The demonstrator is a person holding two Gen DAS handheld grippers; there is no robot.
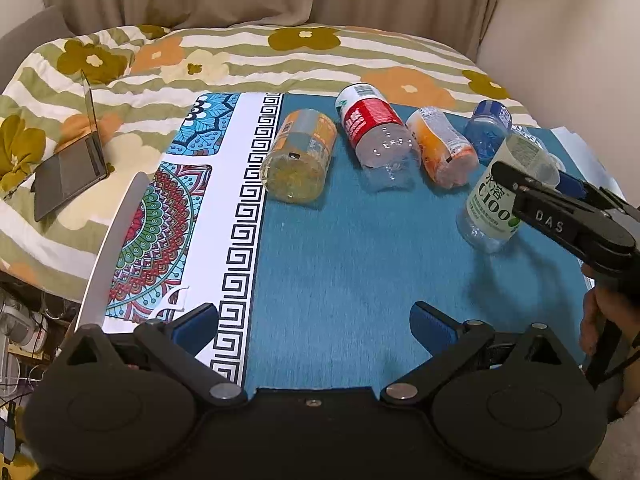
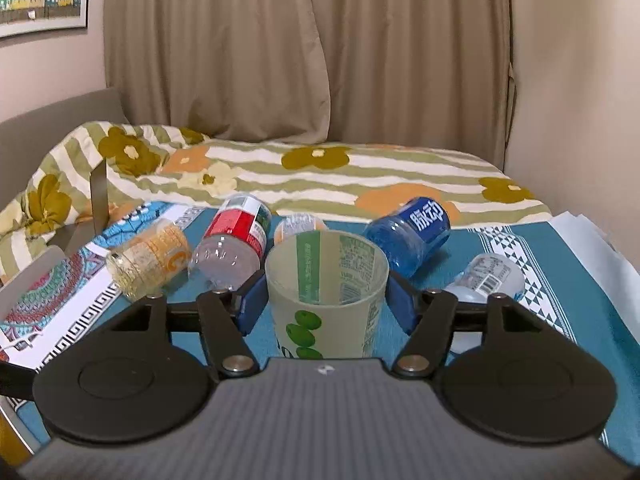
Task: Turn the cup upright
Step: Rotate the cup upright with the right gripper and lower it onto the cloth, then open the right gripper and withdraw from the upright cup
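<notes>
My right gripper is shut on a clear cup cut from a bottle, with a white and green "C100" label. The cup's open end faces away from the camera, and it is held above the teal mat. In the left wrist view the same cup hangs tilted at the right, with the right gripper clamped on it. My left gripper is open and empty, low over the mat near its front edge.
Several other cut-bottle cups lie on their sides in a row at the back of the mat: yellow, red-labelled, orange, blue. Another clear one lies at the right. A laptop stands open on the flowered quilt at the left.
</notes>
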